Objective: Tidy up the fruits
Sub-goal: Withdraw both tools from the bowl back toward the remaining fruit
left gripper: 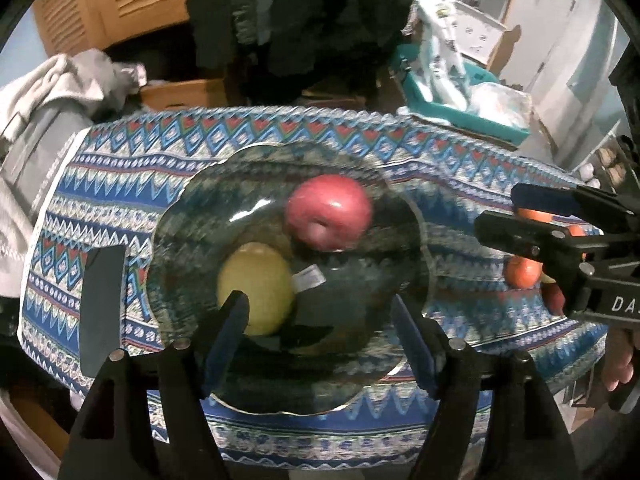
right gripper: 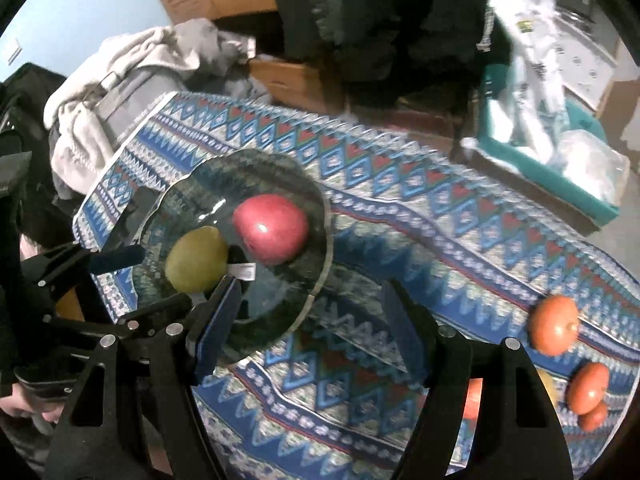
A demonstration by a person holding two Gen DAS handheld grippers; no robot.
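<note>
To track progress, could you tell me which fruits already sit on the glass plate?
The red apple and the yellow-green fruit lie on the glass plate; the orange-red fruits lie loose on the patterned cloth.

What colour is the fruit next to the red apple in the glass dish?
Yellow-green; clearest in the right wrist view, beside the red apple.

We read only one legible marking: the white letters "DA", cut off by the frame's edge, on the black body of the right gripper as seen from the left wrist view. A small white label lies on the glass plate, and printed bags stand behind, but their print is too blurred for us to read.
</note>
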